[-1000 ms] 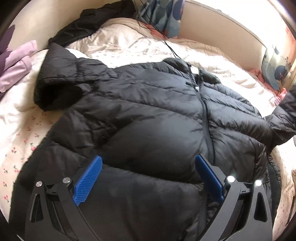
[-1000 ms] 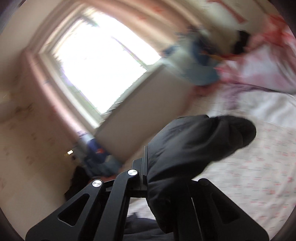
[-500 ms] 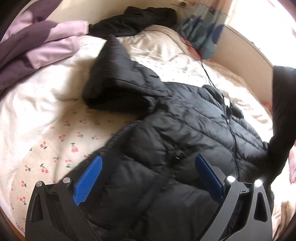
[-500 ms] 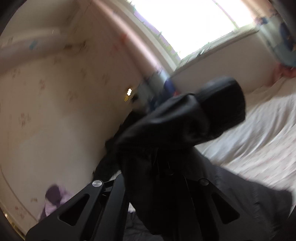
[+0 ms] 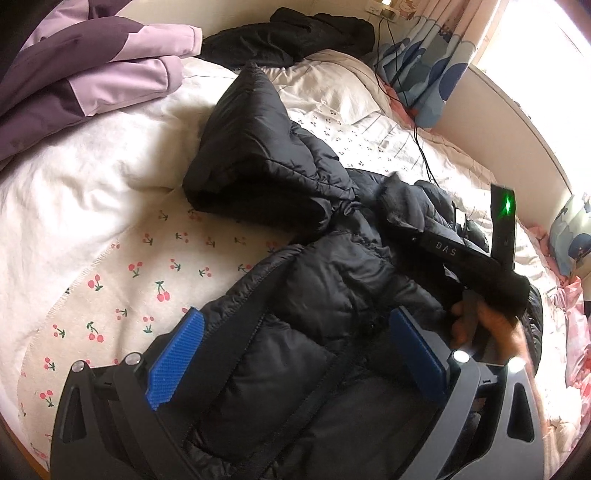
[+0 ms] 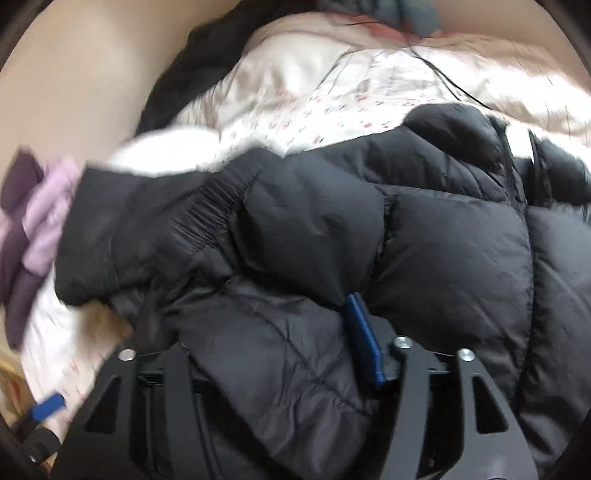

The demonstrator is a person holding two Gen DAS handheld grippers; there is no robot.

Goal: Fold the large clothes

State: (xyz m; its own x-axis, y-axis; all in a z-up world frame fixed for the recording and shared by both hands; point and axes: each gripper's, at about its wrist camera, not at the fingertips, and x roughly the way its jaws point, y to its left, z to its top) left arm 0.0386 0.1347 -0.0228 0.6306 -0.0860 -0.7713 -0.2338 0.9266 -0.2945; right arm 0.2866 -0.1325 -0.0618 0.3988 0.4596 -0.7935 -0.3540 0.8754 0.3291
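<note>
Across the middle of the bed lies the black quilted puffer jacket [image 5: 325, 295], front up with its zip showing, one padded sleeve [image 5: 258, 147] folded back towards the upper left and the other sleeve, with an elastic cuff [image 6: 221, 192], laid over the chest. Above the lower hem hangs the left hand-held gripper [image 5: 291, 358], its blue ribbed pads [image 5: 173, 358] wide apart with jacket fabric below them but nothing pinched. To its right a person's hand [image 5: 484, 325] grips the black handle of the right hand-held gripper [image 6: 266, 332], whose jaws have just been opening; in the right wrist view one blue pad [image 6: 364, 343] stands clear beside the sleeve fabric, which bulges between the fingers without being pressed, while the other pad is hidden under the cloth. That view is blurred. Under the jacket spreads a cream bedsheet printed with small red cherries [image 5: 122, 288]. At the upper left rests a purple and lilac jacket [image 5: 92, 70], and beyond it another dark garment [image 5: 295, 33] lies against the wall. A thin black cable [image 5: 417, 125] runs across the bedding towards a blue-patterned curtain [image 5: 424, 70].
</note>
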